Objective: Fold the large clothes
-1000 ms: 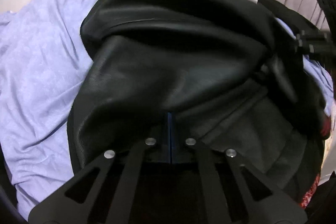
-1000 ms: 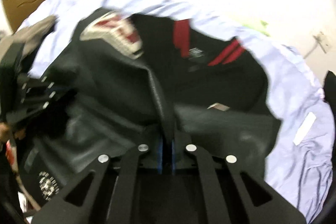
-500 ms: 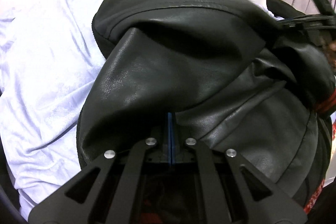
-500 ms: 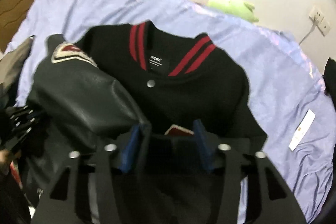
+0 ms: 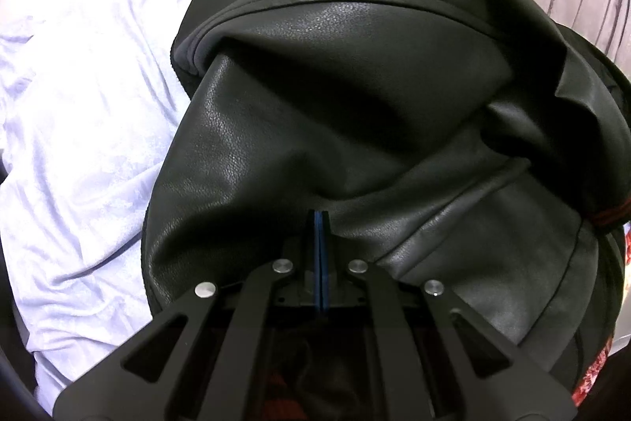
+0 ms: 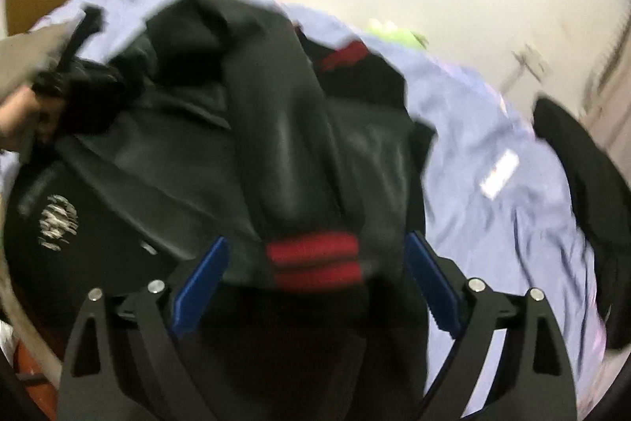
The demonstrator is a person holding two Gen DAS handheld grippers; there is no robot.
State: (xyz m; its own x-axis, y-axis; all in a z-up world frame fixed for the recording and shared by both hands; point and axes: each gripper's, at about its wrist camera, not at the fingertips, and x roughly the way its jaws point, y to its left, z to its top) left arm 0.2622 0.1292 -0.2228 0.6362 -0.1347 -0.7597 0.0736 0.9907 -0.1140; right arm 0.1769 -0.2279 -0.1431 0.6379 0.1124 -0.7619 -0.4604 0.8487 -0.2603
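Right wrist view: the right gripper (image 6: 315, 287) stands spread wide, its jaws having just been opening, and the blue pads (image 6: 201, 283) flank a red-striped cuff (image 6: 313, 261) without pressing on it, so the cuff is released, not grasped. From that cuff a black leather-look sleeve (image 6: 284, 129) runs up the middle of the frame, its long axis pointing away from the gripper toward the red-striped collar (image 6: 345, 54) near the top centre. The sleeve belongs to a black varsity jacket (image 6: 130, 180), which lies spread on a bed under a lilac sheet (image 6: 485, 145); a white printed patch (image 6: 57, 221) shows at the left edge. At upper left, a hand (image 6: 19, 117) with the other tool holds a bunched part of the jacket. This view is blurred, so fine seams cannot be read.

Left wrist view: the left gripper (image 5: 320, 223) is clenched, pads pressed together at the lower centre on a fold of the jacket (image 5: 335, 105), which bulges up and fills most of the frame; whatever layer is pinched is hidden under the bulge. The sheet (image 5: 79, 145) shows to the left.

My judgement: the sleeve is laid in, and the free right gripper is nearer the cuff end and the body's open side, so the next fold likely falls to it, working along the sleeve's axis.
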